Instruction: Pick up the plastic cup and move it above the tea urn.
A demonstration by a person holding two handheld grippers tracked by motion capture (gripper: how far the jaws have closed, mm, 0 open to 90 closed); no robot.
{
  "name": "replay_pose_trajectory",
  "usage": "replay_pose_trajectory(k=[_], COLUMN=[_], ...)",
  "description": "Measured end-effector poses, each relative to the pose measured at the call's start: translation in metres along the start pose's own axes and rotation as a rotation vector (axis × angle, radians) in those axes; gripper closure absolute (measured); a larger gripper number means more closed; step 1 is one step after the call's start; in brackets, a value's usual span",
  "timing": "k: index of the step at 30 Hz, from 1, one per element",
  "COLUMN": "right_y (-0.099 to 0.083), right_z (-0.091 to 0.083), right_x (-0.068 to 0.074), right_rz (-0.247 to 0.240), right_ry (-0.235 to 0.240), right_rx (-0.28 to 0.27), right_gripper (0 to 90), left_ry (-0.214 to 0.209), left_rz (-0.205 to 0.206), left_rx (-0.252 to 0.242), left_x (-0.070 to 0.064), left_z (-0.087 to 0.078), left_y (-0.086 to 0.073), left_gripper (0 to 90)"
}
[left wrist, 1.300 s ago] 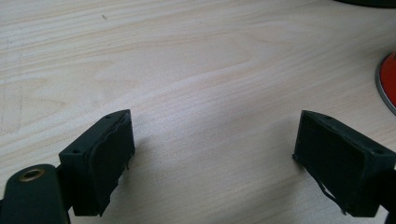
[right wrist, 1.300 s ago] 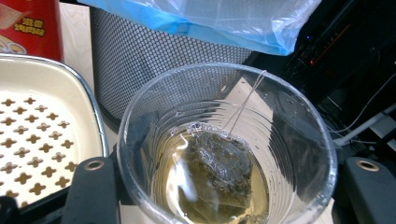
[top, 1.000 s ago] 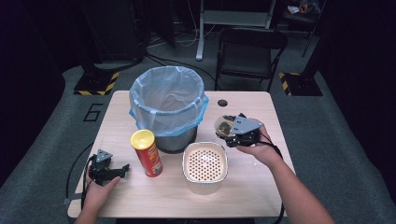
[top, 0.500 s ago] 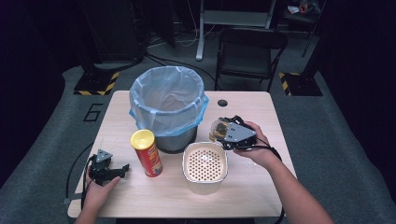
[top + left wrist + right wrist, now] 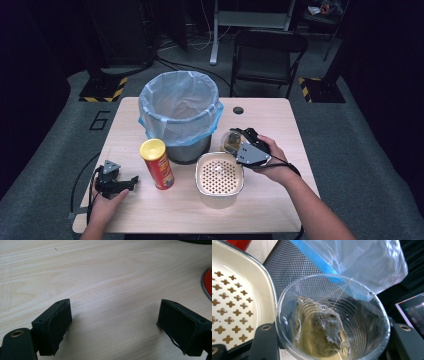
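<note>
Risk: right tool point(image 5: 239, 145) clamps tilted clear cup point(image 5: 332, 317) of tea and teabag point(image 5: 327, 327) beside strainer point(image 5: 218, 176); more tilt spills onto tabletop point(image 5: 280, 125). Left tool point(image 5: 113, 326) wide, idle.

Left gripper point(image 5: 131, 181): black body, grey three-cornered plate on top with small dark dots at its corners. A thin dark cable loops from its rear off the table's near-left edge. In the left gripper view point(image 5: 113, 327), the two jaws are matte black rectangular blocks with slightly ragged pad edges and small screw holes in their upper faces; a brass-coloured insert sits in the black housing at lower left.

Right gripper point(image 5: 234, 141): black body, same grey triangular plate. A dark cable runs back along the wrist. In the right gripper view point(image 5: 332, 340), black jaw housings each carry a metal-ringed screw hole.

Both forearms bare; no sleeves or gloves visible.
</note>
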State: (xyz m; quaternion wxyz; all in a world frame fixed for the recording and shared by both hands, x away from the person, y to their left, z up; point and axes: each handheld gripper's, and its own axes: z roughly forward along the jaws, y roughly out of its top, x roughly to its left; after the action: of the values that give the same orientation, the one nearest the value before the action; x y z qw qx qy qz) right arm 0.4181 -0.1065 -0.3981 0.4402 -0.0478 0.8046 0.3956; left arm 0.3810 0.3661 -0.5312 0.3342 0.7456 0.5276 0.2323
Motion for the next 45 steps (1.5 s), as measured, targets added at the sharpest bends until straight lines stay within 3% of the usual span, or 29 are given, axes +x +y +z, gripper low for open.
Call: replay_pose_trajectory(k=[7,13,16,25,30,34,39,40,41,42,43,45], right_y=[0.009,0.010,0.010,0.020,0.027,0.032,0.036,0.037,0.037,0.038,0.040,0.041], right_z=[0.002,0.009,0.010,0.010,0.009,0.006,0.004,0.002,0.003,0.002,0.001,0.001], right_x=[0.013,0.029,0.035,0.049,0.058,0.059,0.059,0.059,0.060,0.061,0.061,0.060], right_rz=[-0.174,-0.408,-0.462,-0.782,-0.909,-0.938,-0.982,-1.014,-0.992,-1.023,-1.030,-1.039], right_ry=[-0.072,-0.120,-0.152,-0.204,-0.208,-0.250,-0.246,-0.245,-0.257,-0.206,-0.250,-0.243], right_rx=[0.072,0.161,0.177,0.195,0.196,0.175,0.164,0.173,0.151,0.174,0.157,0.154], right_gripper=[37.2,37.2,37.2,37.2,37.1,37.0,36.9,36.8,36.7,36.7,36.6,36.6], left_ry=[0.000,0.000,0.000,0.000,0.000,0.000,0.000,0.000,-0.001,0.000,0.000,0.000], left_rz=[0.000,0.000,0.001,0.000,0.000,0.000,0.000,-0.001,-0.001,0.000,0.000,0.000], left_rx=[-0.001,-0.001,0.000,0.000,-0.001,0.000,0.000,-0.001,0.000,0.000,-0.001,0.000], left_x=[0.000,0.000,0.000,0.000,0.000,0.000,0.000,0.000,0.000,0.000,0.000,0.000], left_z=[0.000,0.000,0.000,0.000,0.000,0.000,0.000,0.000,0.000,0.000,0.000,0.000], left_y=[0.000,0.000,0.000,0.000,0.000,0.000,0.000,0.000,0.000,0.000,0.000,0.000], left_gripper=[11.6,11.6,11.6,11.7,11.6,11.7,11.7,11.7,11.7,11.7,11.6,11.7])
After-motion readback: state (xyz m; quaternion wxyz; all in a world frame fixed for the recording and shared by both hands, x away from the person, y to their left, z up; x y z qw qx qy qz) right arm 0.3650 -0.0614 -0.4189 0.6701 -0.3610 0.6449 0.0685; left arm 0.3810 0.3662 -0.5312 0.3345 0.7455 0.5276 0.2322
